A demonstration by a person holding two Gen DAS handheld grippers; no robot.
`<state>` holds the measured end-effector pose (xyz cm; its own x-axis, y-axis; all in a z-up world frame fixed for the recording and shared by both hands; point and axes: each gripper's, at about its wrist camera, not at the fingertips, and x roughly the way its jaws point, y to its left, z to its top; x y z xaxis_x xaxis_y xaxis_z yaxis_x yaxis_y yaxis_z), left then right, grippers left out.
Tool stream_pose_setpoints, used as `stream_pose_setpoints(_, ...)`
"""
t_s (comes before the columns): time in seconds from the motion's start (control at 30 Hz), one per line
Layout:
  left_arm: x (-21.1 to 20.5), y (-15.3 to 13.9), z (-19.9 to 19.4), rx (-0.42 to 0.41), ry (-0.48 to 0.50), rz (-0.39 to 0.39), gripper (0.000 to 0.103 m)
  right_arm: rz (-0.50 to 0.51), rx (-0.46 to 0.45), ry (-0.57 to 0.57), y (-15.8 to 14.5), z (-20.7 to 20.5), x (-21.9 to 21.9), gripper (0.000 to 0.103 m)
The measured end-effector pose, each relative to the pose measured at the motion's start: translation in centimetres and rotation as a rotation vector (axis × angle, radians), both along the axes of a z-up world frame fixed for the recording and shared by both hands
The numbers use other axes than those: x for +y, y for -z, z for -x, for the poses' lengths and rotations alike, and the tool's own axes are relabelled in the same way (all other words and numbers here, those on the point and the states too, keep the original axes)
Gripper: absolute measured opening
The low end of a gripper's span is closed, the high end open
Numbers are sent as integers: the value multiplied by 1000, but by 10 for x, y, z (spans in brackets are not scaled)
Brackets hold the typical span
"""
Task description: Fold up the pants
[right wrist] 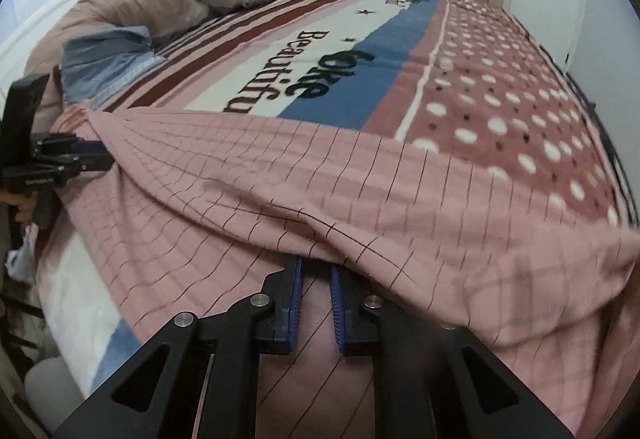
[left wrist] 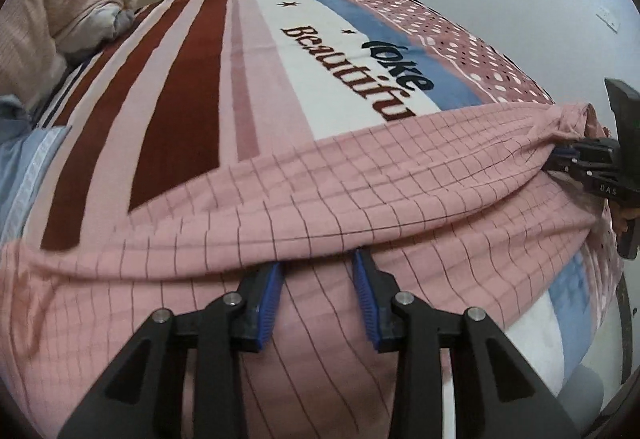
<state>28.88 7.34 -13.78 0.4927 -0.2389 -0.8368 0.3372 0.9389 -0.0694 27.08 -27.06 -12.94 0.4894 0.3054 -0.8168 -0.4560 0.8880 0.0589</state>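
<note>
The pink cotton pants with a thin dark grid lie stretched crosswise over the near edge of the striped, lettered bed blanket, their long axis running from one gripper to the other. The left gripper and the right gripper each pinch a raised fold edge, jaws nearly closed. Both are equally near, so the fold looks likely to go forward, away from both.

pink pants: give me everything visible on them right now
The pants are soft, thin-looking pink cloth with a dark grid of fine lines. They lie spread across the near edge of the bedspread, a raised fold running along them. Each gripper, left and right, pinches a bunched end.
</note>
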Motion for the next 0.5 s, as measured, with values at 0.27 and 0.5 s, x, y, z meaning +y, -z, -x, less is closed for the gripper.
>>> stream_pose_setpoints(0.27, 8, -6, -44, 19, -31, -11, 32, 85, -22, 7, -5, -41, -1, 6)
stream_pose_setpoints(0.5, 11, -3, -59, 8, -91, -28, 32, 146, -57, 30, -7, -59, -2, 8)
